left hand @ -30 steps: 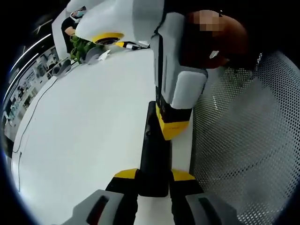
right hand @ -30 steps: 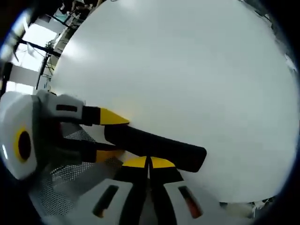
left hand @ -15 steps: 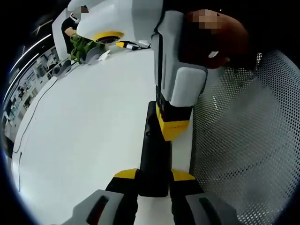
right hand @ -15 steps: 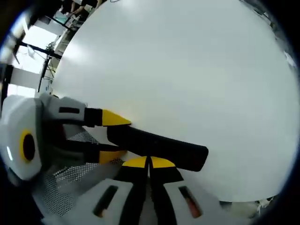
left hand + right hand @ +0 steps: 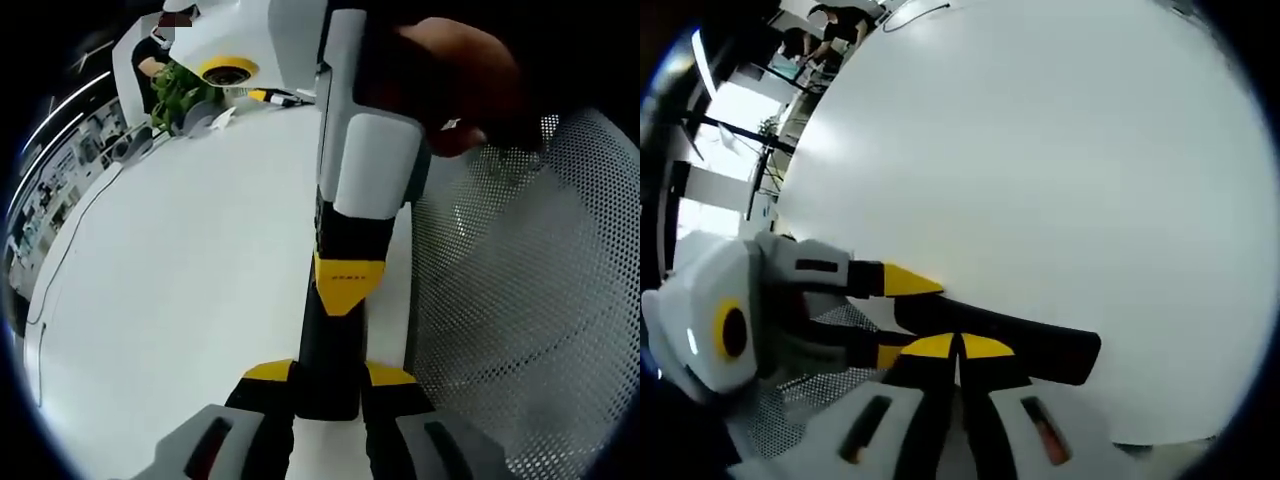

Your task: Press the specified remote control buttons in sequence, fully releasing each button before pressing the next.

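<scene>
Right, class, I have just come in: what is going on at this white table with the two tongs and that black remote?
A person works a pair of tongs in each hand. The left tongs clamp one end of the black remote control, holding it above the white table. The right tongs, jaws closed, bear down with their yellow tips on the remote's upper face, apparently pressing a button; the button itself is hidden. A perforated metal surface lies alongside.

The remote control (image 5: 328, 345) is plain black. The counter (image 5: 180, 290) is white. Both the left gripper (image 5: 328, 374) and the right gripper (image 5: 958, 347) are grey-white with yellow tips. A chair back (image 5: 520, 300) is white mesh, perforated with dots.
</scene>
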### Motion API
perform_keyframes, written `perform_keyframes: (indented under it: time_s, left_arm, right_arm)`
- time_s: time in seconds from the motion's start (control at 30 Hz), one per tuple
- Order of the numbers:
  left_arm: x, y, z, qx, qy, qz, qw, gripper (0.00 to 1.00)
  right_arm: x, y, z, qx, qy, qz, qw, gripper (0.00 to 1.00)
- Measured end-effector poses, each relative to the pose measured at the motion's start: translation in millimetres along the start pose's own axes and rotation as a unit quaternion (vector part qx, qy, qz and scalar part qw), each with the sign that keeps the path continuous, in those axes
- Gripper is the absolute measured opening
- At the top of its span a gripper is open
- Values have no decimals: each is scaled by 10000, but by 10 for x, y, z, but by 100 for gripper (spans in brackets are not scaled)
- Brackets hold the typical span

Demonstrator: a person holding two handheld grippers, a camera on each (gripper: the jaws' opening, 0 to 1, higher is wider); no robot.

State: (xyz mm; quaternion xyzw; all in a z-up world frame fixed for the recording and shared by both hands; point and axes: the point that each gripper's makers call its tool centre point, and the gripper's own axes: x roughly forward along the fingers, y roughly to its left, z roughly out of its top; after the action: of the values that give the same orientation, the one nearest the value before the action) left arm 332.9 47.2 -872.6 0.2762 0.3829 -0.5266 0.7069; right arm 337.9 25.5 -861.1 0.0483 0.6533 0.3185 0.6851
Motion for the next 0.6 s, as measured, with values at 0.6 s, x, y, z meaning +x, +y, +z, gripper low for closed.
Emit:
perform_keyframes:
  time_s: [0.6]
  left_arm:
    - [-2,-1,2,-16,-26,-4,10000,25]
  right_arm:
    - [36,-42,-3,28,42,-77,10000,0]
